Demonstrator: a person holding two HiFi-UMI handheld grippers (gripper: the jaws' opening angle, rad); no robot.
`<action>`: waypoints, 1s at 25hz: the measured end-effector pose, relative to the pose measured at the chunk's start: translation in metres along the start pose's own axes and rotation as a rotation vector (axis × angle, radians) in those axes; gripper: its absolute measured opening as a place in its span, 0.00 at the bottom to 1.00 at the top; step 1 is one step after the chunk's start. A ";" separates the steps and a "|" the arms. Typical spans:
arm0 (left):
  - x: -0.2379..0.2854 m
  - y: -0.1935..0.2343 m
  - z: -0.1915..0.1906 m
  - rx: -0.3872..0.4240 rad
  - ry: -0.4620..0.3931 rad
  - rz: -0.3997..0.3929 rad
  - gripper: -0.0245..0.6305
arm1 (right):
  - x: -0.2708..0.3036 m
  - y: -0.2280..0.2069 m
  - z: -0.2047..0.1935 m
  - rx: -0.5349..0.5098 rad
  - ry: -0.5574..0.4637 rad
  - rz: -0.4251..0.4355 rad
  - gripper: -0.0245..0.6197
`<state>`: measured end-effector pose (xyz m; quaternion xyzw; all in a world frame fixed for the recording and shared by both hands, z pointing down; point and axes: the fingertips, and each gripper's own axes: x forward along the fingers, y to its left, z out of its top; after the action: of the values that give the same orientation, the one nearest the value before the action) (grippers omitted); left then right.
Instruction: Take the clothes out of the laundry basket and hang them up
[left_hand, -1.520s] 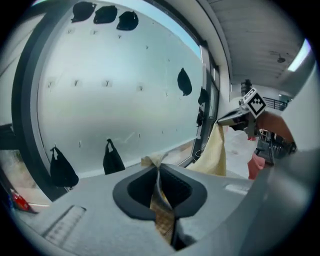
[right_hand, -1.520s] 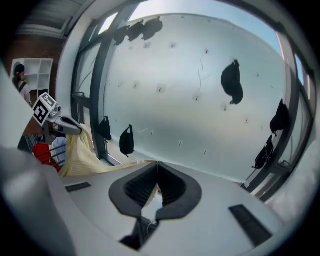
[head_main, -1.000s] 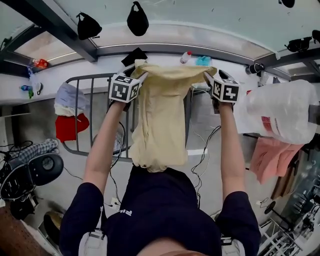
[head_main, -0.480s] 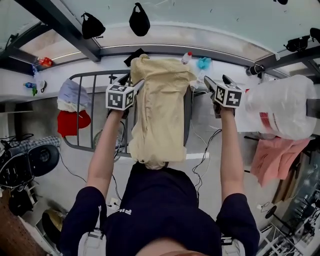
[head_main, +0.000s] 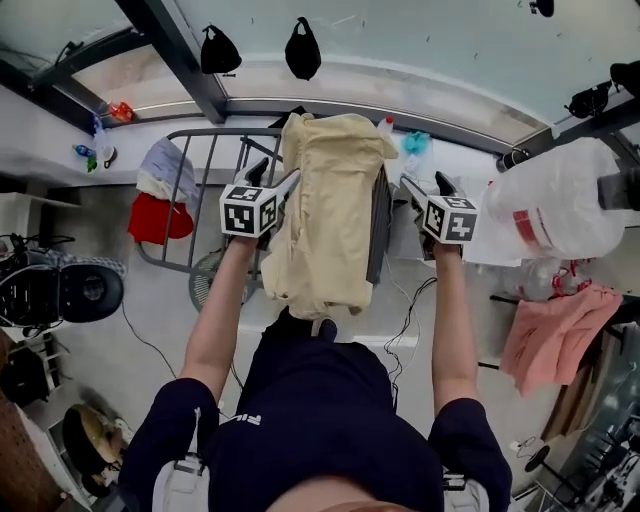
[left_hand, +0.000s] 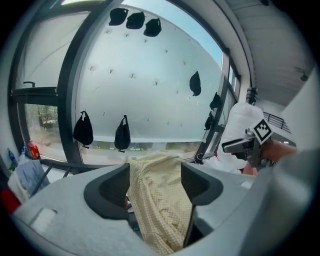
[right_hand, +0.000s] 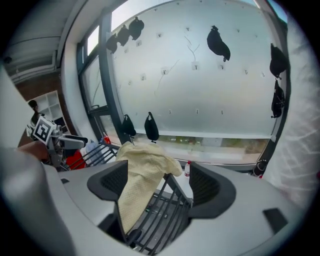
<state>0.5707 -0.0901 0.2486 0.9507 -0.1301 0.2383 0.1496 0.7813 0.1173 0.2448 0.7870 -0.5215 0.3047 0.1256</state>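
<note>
left gripper (head_main: 274, 178) and right gripper (head_main: 422, 184): jaws wide apart, just opened, clamping nothing. pale yellow checked cloth garment (head_main: 330, 215) hangs draped over dark metal bar rack (right_hand: 179, 189), between both grippers.

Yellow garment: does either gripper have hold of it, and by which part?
Nothing is held. The left gripper and right gripper have just been opening and stand open, nothing pinched between their jaws; the yellow garment hangs draped over the rack.
</note>
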 end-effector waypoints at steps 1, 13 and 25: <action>-0.012 -0.004 -0.001 -0.003 -0.014 0.002 0.50 | -0.007 0.009 -0.004 0.000 -0.013 0.020 0.63; -0.172 -0.063 -0.056 -0.041 -0.109 0.079 0.51 | -0.099 0.125 -0.063 -0.065 -0.102 0.212 0.63; -0.281 -0.078 -0.132 -0.129 -0.153 0.201 0.51 | -0.143 0.208 -0.100 -0.166 -0.080 0.332 0.62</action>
<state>0.3017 0.0771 0.2041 0.9368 -0.2505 0.1702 0.1753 0.5213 0.1875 0.2109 0.6885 -0.6722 0.2457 0.1172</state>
